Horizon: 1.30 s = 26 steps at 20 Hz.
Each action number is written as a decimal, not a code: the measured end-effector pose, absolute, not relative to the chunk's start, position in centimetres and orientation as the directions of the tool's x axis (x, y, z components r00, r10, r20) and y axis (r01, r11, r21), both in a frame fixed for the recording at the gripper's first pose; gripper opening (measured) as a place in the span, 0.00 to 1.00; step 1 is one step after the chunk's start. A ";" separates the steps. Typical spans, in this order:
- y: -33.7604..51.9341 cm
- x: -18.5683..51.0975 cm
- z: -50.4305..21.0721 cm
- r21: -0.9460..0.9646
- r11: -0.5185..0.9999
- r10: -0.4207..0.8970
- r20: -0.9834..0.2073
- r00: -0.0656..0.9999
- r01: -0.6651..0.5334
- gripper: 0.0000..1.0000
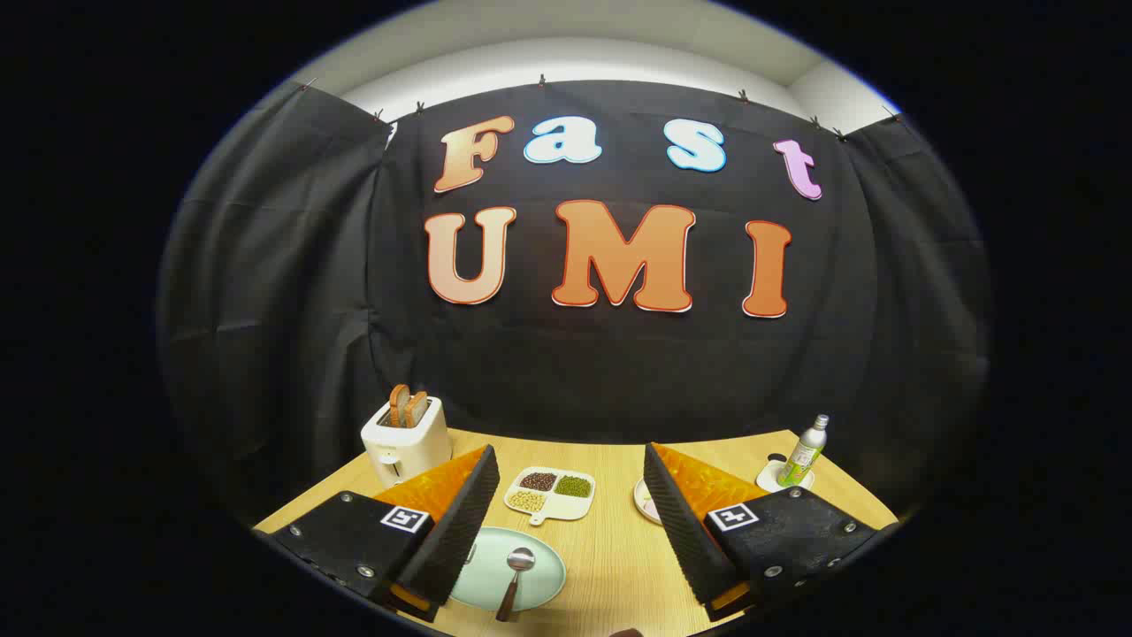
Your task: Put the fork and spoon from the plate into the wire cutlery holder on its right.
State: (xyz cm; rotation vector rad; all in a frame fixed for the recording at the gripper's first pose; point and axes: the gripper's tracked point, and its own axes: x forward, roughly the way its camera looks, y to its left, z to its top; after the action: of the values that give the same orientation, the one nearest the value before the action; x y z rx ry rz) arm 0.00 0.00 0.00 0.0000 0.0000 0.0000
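I observe the gripper (566, 522) with fingers spread wide, holding nothing, above the pale wooden worktop (619, 548). The round pale-green plate (539, 584) lies between them, nearer the left finger, with a metal spoon with dark handle (516, 575) on it. Beyond stand a white toaster holding bread (405, 438) and a divided white dish of beans (550, 493).
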 end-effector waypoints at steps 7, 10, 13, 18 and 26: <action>0.9 -0.1 -2.0 -0.004 1.000 0.028 -0.062 0.998 -0.028 0.99; 1.2 -0.3 -3.0 -0.010 0.999 0.036 -0.085 0.996 -0.037 0.99; 1.6 -0.4 -3.7 -0.018 0.999 0.045 -0.102 0.994 -0.047 0.99; 1.6 -0.6 -4.5 -0.031 0.998 0.050 -0.122 0.991 -0.054 0.99; 2.8 -0.2 -10.9 -0.060 0.992 0.088 -0.327 0.941 -0.114 0.99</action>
State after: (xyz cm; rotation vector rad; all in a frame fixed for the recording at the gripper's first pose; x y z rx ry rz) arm -0.18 2.84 -10.93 -0.0786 0.3298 0.1032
